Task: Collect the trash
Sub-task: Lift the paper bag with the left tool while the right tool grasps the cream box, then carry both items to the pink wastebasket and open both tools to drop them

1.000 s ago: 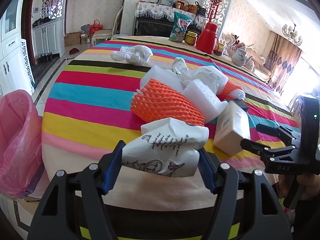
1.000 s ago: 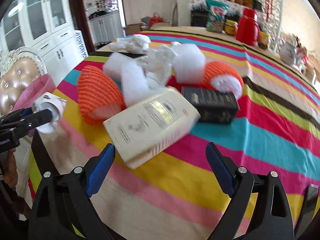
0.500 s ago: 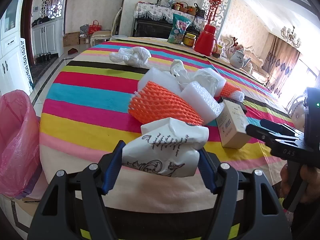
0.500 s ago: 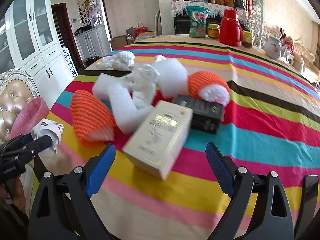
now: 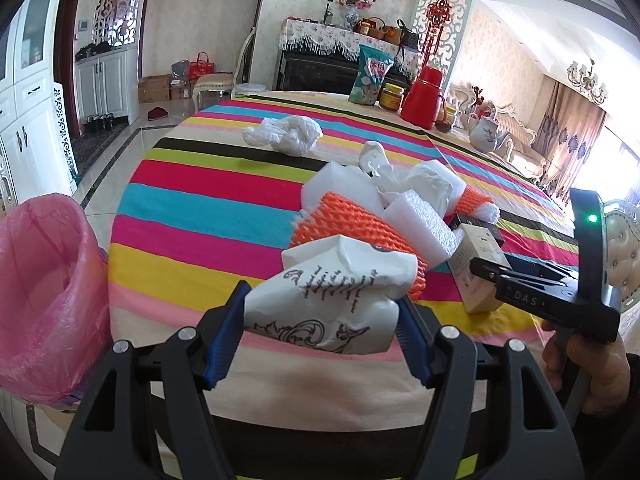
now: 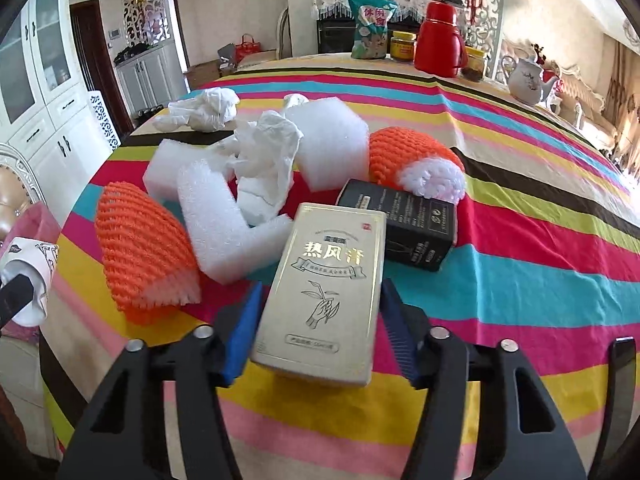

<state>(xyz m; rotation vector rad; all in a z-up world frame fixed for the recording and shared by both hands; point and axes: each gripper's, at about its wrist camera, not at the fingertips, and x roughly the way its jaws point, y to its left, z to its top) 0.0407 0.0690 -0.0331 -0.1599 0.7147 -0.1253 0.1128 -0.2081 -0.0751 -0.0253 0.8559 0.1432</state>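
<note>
Our right claw is closing around the cream rectangular box; our left claw grips a crumpled white printed paper bag.

A red thermos jug stands at the far end of the bench, which wears a striped cloth of pink, yellow, cyan and black. Just left of the jug sits a yellow-lidded jar, and left of that an upright green snack bag. Right of the jug, near the bench edge, is a white teapot. Behind the jug a dark sideboard with a lace runner carries a vase of flowers and baskets. Far left of the jug stand white cabinets
</note>
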